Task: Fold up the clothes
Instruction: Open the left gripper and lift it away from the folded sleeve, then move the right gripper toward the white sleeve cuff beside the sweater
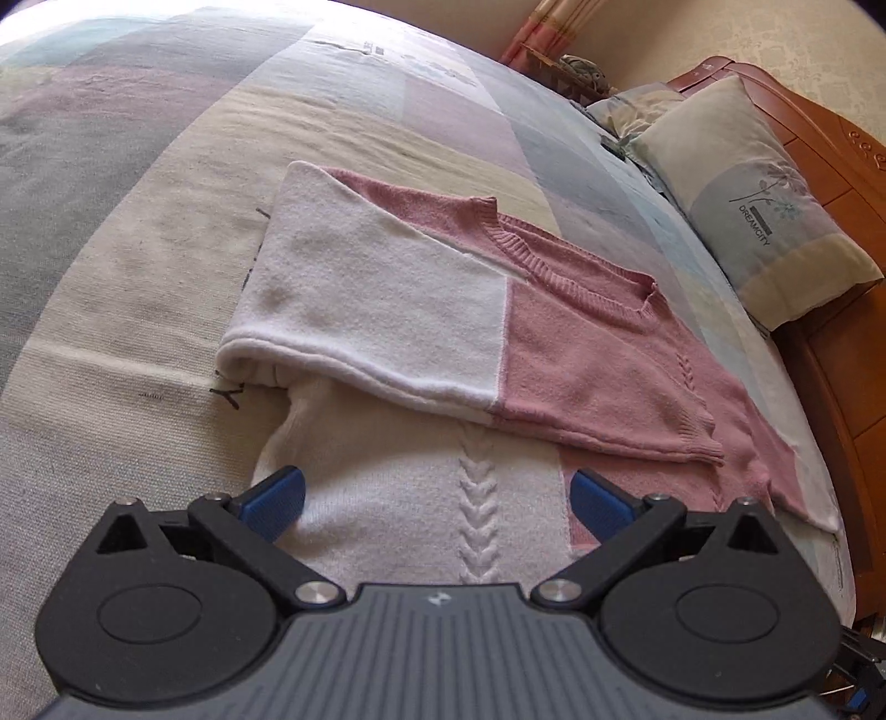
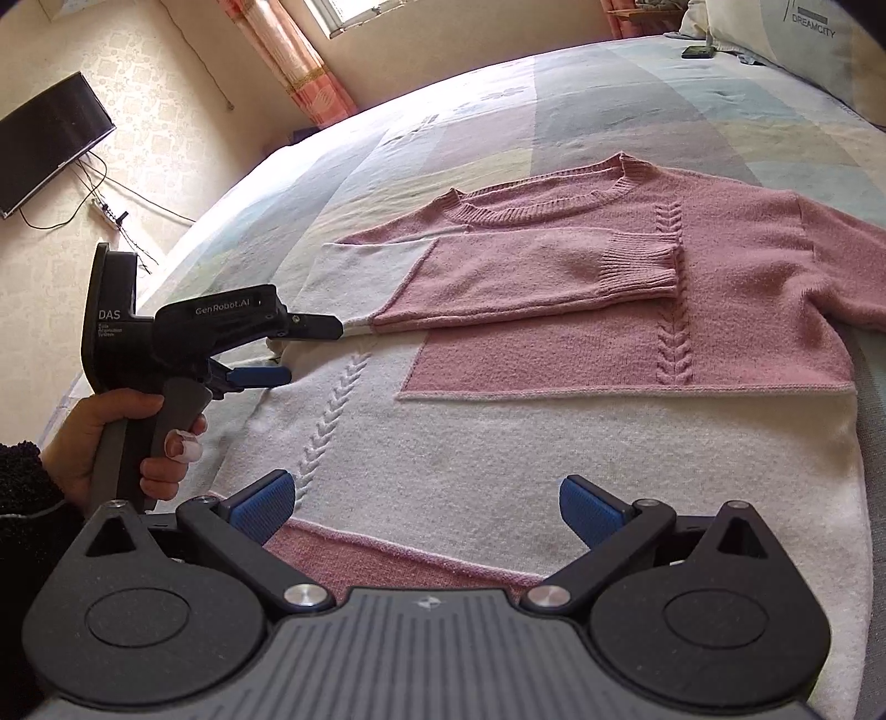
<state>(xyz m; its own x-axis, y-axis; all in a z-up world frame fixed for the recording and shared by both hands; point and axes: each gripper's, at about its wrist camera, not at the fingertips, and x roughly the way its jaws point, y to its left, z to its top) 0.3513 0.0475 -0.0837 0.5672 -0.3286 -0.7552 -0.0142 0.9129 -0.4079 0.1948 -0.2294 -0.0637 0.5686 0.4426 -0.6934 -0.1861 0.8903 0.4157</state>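
Note:
A pink and white knit sweater [image 2: 747, 288] lies flat, front up, on the bed. One sleeve [image 2: 526, 271] is folded across the chest, its ribbed cuff [image 2: 642, 266] near the centre cable pattern. In the left wrist view that sleeve [image 1: 360, 310] lies just ahead of my left gripper [image 1: 437, 487], which is open over the white lower body with nothing between its pads. The right wrist view shows the left gripper [image 2: 302, 351] at the sweater's side edge beside the sleeve fold, held by a hand [image 2: 111, 437]. My right gripper [image 2: 426, 487] is open above the hem area.
A patchwork bedsheet [image 1: 138, 221] covers the bed. A pillow [image 1: 764, 210] and a wooden headboard [image 1: 830, 166] are at the head end. A small dark object [image 2: 698, 51] lies near the pillow. A wall TV [image 2: 44, 144] and a curtain [image 2: 293, 61] stand beyond the bed.

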